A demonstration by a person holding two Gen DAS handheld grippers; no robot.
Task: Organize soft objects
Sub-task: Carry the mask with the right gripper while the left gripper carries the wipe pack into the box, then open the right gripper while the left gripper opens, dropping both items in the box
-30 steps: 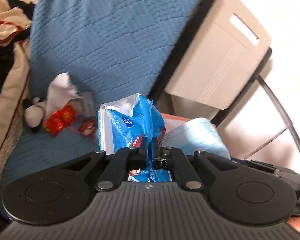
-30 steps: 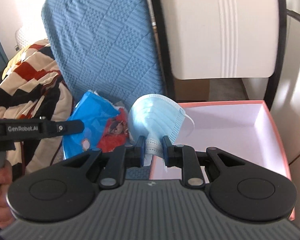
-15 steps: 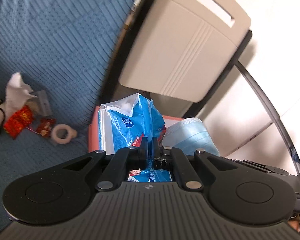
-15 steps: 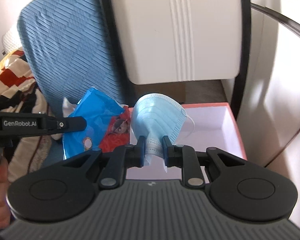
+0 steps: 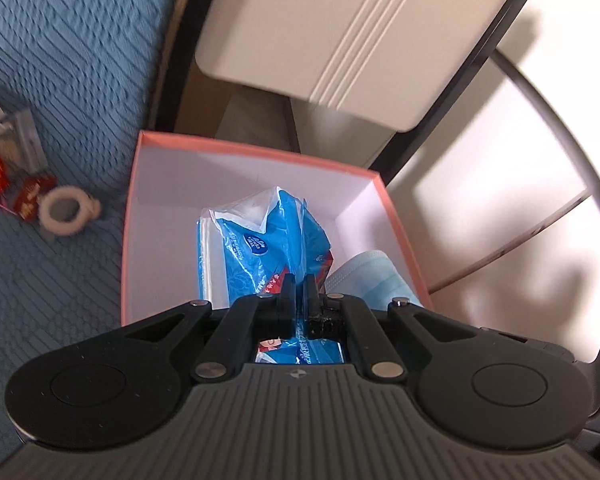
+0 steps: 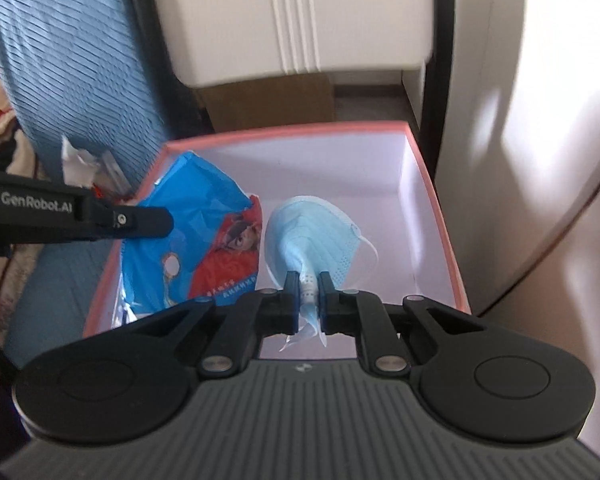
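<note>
A pink box (image 5: 260, 150) with a white inside sits beside the blue cushion. My left gripper (image 5: 299, 280) is shut on a blue tissue pack (image 5: 252, 248), which hangs inside the box on its left side. In the right wrist view the same pack (image 6: 196, 232) shows its red picture side, and the left gripper's black finger (image 6: 140, 222) reaches in from the left. My right gripper (image 6: 309, 278) pinches a light blue face mask (image 6: 312, 232) by its bunched edge, jaws closing tighter on it. The mask (image 5: 376, 276) hangs over the box's right half.
On the blue quilted cushion (image 5: 60, 60), left of the box, lie a white ring (image 5: 66, 210), red packets (image 5: 28, 196) and crumpled paper. A cream chair back (image 5: 340, 40) and a cardboard box (image 6: 268, 96) stand behind. A black hoop (image 5: 560, 120) curves at the right.
Both grippers have moved right and down with their loads, from over the cushion to inside the pink box. The right jaws have narrowed on the mask.
</note>
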